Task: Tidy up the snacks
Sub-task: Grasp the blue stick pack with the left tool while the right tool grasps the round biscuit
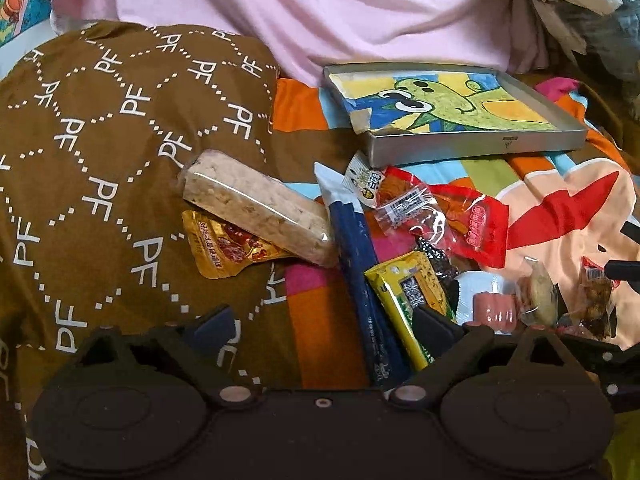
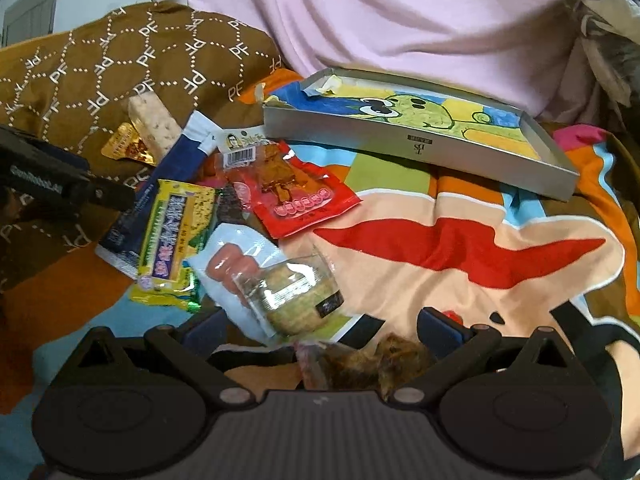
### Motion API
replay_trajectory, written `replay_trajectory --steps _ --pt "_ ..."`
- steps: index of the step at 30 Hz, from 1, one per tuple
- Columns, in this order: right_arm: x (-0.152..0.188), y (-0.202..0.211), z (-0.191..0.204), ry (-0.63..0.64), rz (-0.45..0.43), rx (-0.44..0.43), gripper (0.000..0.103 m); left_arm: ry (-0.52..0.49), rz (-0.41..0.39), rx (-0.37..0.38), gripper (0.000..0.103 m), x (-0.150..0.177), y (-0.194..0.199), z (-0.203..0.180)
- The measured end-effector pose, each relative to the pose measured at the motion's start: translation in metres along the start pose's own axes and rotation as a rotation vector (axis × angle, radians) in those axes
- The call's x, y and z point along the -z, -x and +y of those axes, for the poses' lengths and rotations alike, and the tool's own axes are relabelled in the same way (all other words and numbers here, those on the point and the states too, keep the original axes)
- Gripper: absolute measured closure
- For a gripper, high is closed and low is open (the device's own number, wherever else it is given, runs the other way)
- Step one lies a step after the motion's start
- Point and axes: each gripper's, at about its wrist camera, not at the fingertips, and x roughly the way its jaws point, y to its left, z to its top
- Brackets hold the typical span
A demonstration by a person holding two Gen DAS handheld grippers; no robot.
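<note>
Several wrapped snacks lie in a pile on a colourful bedsheet in front of a shallow grey tin tray [image 1: 476, 146] [image 2: 420, 150] lined with a dinosaur drawing. My left gripper [image 1: 324, 330] is open and empty over the dark blue packet [image 1: 362, 276] and the yellow-green packet [image 1: 408, 304]. My right gripper [image 2: 320, 330] is open, its jaws on either side of a small brown snack in clear wrap [image 2: 372, 364] close to the camera. A round biscuit pack [image 2: 296, 300] and a sausage pack [image 2: 236, 268] lie just ahead of it.
A brown "PF" pillow [image 1: 100, 168] lies at the left with a nougat bar [image 1: 260, 210] and a gold pouch [image 1: 224, 246] on its edge. A red pouch [image 1: 476, 228] [image 2: 304, 204] sits near the tray. Pink fabric [image 1: 320, 12] lies behind.
</note>
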Motion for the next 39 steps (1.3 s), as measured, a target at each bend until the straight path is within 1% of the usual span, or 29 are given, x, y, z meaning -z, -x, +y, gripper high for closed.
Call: replay_trajectory --steps 3,5,9,12,14,17,19,20,21,23,26,31,34,36,37,38,39 --pt "-0.004 -0.005 0.001 0.012 -0.002 -0.004 0.0 -0.025 0.013 0.013 0.012 0.001 -0.002 0.0" --pt "-0.005 -0.008 0.002 0.023 0.003 -0.011 0.001 -0.046 0.024 0.026 0.018 0.002 -0.002 -0.001" --pt "-0.008 -0.015 0.003 0.052 0.015 -0.017 0.003 -0.077 0.041 0.061 0.025 0.004 -0.006 -0.005" --pt "-0.009 -0.02 0.002 0.078 0.028 -0.018 0.008 -0.109 0.047 0.074 0.034 0.005 -0.011 -0.007" --pt "-0.009 -0.024 -0.001 0.086 0.043 -0.023 0.01 -0.127 0.053 0.073 0.047 0.004 -0.015 -0.007" --pt "-0.01 -0.027 -0.005 0.086 0.052 -0.053 0.012 -0.125 0.077 0.088 0.058 0.004 -0.021 -0.004" --pt "-0.011 -0.029 -0.004 0.088 0.056 -0.064 0.015 -0.112 0.083 0.108 0.061 0.003 -0.023 -0.002" --pt "-0.011 -0.03 -0.004 0.086 0.059 -0.069 0.018 -0.11 0.084 0.12 0.061 0.003 -0.024 -0.002" --pt "-0.01 -0.031 -0.004 0.082 0.065 -0.076 0.02 -0.11 0.086 0.134 0.062 0.003 -0.025 -0.002" --pt "-0.009 -0.033 -0.004 0.071 0.077 -0.091 0.027 -0.119 0.094 0.149 0.062 0.002 -0.03 -0.003" --pt "-0.008 -0.037 -0.004 0.059 0.093 -0.101 0.032 -0.128 0.11 0.173 0.062 0.001 -0.039 -0.003" --pt "-0.009 -0.044 -0.004 0.04 0.103 -0.115 0.034 -0.086 0.121 0.213 0.058 -0.004 -0.049 0.002" --pt "-0.012 -0.048 -0.003 0.041 0.103 -0.123 0.034 -0.056 0.128 0.223 0.057 -0.005 -0.053 0.004" --pt "-0.013 -0.049 -0.002 0.03 0.104 -0.127 0.036 -0.04 0.134 0.228 0.058 -0.005 -0.053 0.005" --pt "-0.013 -0.049 -0.001 0.027 0.103 -0.127 0.038 -0.038 0.136 0.233 0.061 -0.005 -0.054 0.006" --pt "-0.012 -0.049 -0.001 0.024 0.099 -0.127 0.039 -0.034 0.14 0.242 0.069 -0.005 -0.053 0.006" --pt "-0.011 -0.048 0.0 0.02 0.095 -0.124 0.039 -0.024 0.15 0.258 0.073 -0.006 -0.054 0.006"
